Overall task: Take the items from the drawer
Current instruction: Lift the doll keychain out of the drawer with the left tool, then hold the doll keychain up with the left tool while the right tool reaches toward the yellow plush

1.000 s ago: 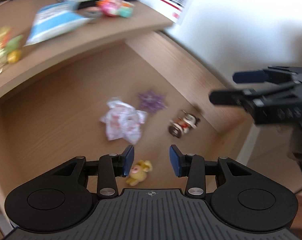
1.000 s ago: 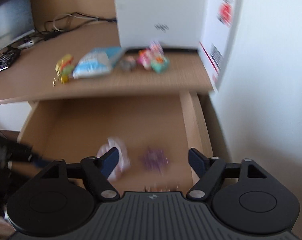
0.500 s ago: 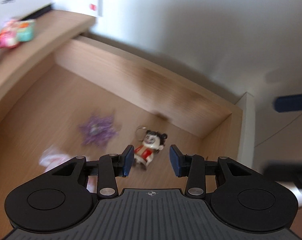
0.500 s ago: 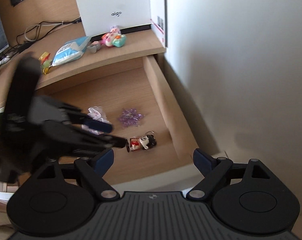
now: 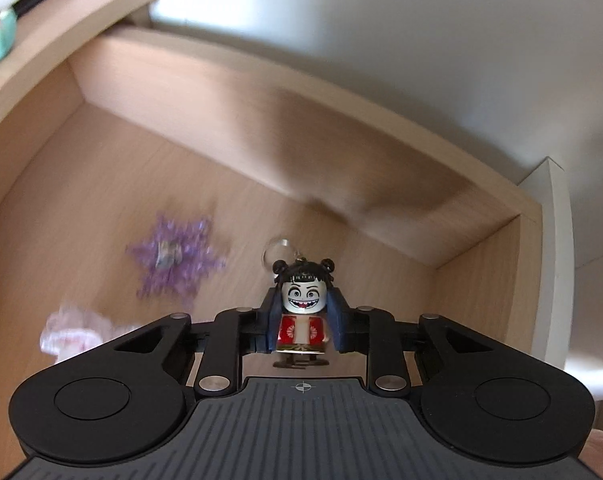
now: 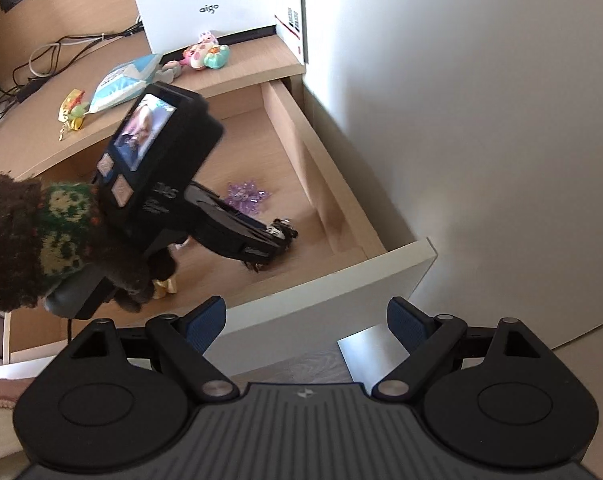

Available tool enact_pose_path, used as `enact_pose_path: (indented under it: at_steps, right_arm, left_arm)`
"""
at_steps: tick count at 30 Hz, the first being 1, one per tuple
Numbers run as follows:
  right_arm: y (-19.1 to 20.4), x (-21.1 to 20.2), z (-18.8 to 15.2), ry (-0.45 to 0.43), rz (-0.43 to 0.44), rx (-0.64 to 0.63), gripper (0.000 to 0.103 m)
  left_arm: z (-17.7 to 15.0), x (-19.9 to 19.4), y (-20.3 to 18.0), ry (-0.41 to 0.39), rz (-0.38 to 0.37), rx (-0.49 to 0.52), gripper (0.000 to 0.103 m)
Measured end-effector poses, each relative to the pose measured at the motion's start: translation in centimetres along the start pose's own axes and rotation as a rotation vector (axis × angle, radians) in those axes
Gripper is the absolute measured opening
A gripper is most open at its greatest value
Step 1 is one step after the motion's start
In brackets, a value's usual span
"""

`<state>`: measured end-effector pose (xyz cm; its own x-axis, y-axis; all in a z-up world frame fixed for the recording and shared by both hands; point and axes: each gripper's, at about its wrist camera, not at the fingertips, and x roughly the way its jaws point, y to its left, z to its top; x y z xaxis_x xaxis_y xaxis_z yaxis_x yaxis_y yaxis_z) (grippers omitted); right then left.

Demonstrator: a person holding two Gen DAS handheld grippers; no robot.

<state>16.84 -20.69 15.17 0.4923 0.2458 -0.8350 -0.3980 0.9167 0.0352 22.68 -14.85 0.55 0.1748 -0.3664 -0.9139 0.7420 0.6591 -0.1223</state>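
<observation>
The open wooden drawer (image 5: 341, 152) holds a small doll keychain (image 5: 303, 308) with a white face, black hair buns and a red top. My left gripper (image 5: 304, 304) is shut on that doll, its blue pads pressed to both sides. In the right wrist view the left gripper (image 6: 275, 238) reaches down into the drawer (image 6: 329, 280), with the doll (image 6: 286, 233) at its tips. A purple star ornament (image 5: 177, 256) and a pink-white wrapped item (image 5: 73, 332) lie to the left. My right gripper (image 6: 305, 320) hangs open outside the drawer front, holding nothing.
A yellow toy (image 6: 165, 285) lies in the drawer under a knitted sleeve (image 6: 61, 232). On the desk top above are a blue packet (image 6: 125, 80), a pink-teal toy (image 6: 205, 54) and a white box (image 6: 205, 0). A white wall stands right of the drawer.
My left gripper moved down and right onto the doll keychain and its fingers came together on it. My right gripper drew back, out in front of the drawer, staying open.
</observation>
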Motion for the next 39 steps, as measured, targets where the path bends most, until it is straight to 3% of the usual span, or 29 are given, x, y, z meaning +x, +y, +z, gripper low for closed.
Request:
enact_pose_path:
  at_steps: [4, 5, 9, 12, 17, 22, 29, 34, 36, 38, 39]
  right_arm:
    - [0.3, 0.4, 1.1, -0.013, 0.02, -0.029, 0.095]
    - [0.4, 0.6, 1.5, -0.02, 0.027, -0.04, 0.103]
    - [1.5, 1.6, 3.2, -0.031, 0.086, -0.102, 0.103]
    - [2.8, 3.1, 4.5, -0.008, 0.138, -0.16, 0.103]
    - [5.6, 6.8, 6.2, 0.107, 0.236, -0.224, 0.103]
    - [9.2, 10.6, 6.9, 0.249, 0.278, -0.314, 0.103]
    - [13.5, 15.2, 6.6, 0.436, 0.37, -0.384, 0.103]
    - [15.9, 18.1, 5.0, 0.56, 0.36, -0.442, 0.077]
    - [16.5, 18.4, 4.5, 0.573, 0.344, -0.492, 0.048]
    - [16.8, 18.3, 4.4, 0.563, 0.343, -0.524, 0.035]
    - [16.9, 18.2, 4.5, 0.549, 0.347, -0.526, 0.033]
  left_arm:
    - [-1.1, -1.8, 2.0, 0.007, -0.035, -0.129, 0.028]
    - [-1.5, -2.7, 2.8, -0.004, -0.045, -0.177, 0.028]
    - [-4.5, -7.6, 5.8, -0.103, -0.073, -0.362, 0.027]
    - [-7.1, -11.3, 8.1, -0.163, -0.023, -0.494, 0.027]
    - [-12.3, -15.6, 10.5, -0.203, 0.102, -0.698, 0.027]
    - [-16.3, -18.0, 10.6, -0.246, 0.127, -0.844, 0.027]
    - [-18.8, -20.2, 8.5, -0.282, 0.195, -0.911, 0.027]
    - [-20.1, -21.4, 7.5, -0.285, 0.243, -0.929, 0.027]
    - [-20.3, -21.6, 7.3, -0.292, 0.25, -0.94, 0.027]
    - [-20.6, -21.7, 7.3, -0.297, 0.253, -0.95, 0.027]
    - [-20.6, -21.7, 7.3, -0.297, 0.253, -0.953, 0.027]
